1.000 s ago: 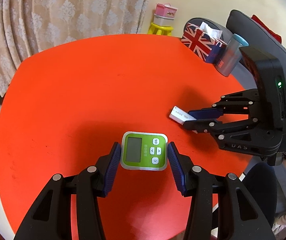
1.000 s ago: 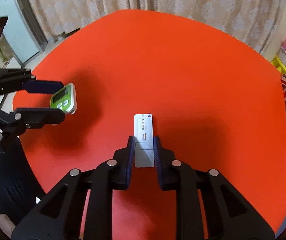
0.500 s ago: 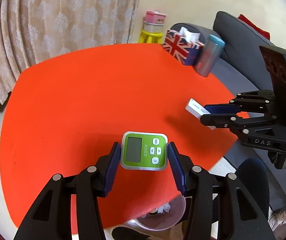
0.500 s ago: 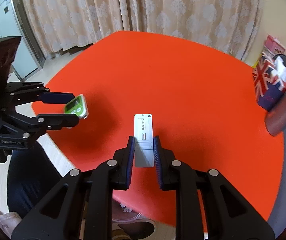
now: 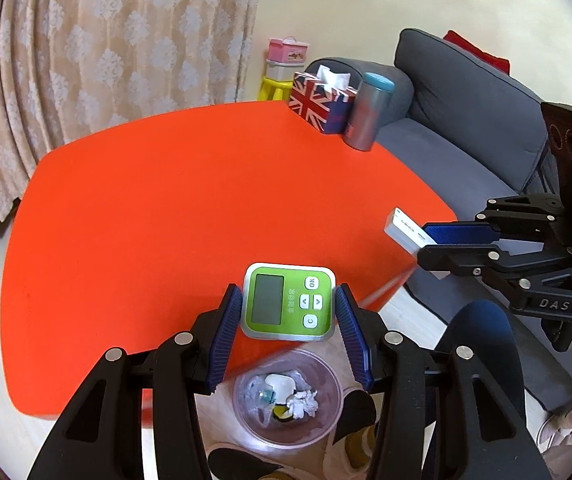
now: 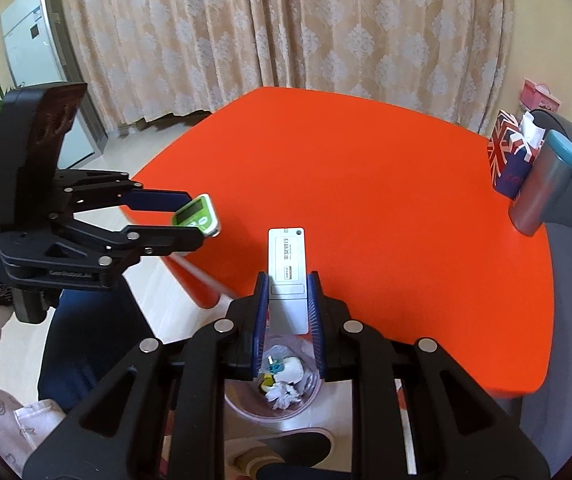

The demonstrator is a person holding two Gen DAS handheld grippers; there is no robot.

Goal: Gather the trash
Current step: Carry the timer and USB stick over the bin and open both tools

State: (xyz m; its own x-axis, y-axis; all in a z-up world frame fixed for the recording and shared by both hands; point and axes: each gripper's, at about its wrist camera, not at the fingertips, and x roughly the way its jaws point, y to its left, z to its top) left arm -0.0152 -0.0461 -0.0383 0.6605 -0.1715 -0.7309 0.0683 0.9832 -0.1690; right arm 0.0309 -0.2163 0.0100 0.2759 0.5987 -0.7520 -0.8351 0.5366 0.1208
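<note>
- Both views are bright, in even daylight; the curtain (image 6: 286, 32) glows softly, lit from behind.
- Fisheye bending is strong: the table (image 5: 166, 208) edges bow, and black corners ring each frame.
- Shadows are soft and faint.
- The cup (image 6: 545, 184) and the table's near edge smear slightly; centres stay sharp.
- No harsh glare.

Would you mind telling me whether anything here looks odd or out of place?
Both held items look intact, not trash: the left gripper clamps a green timer, the right gripper a white device, above the bin.
</note>
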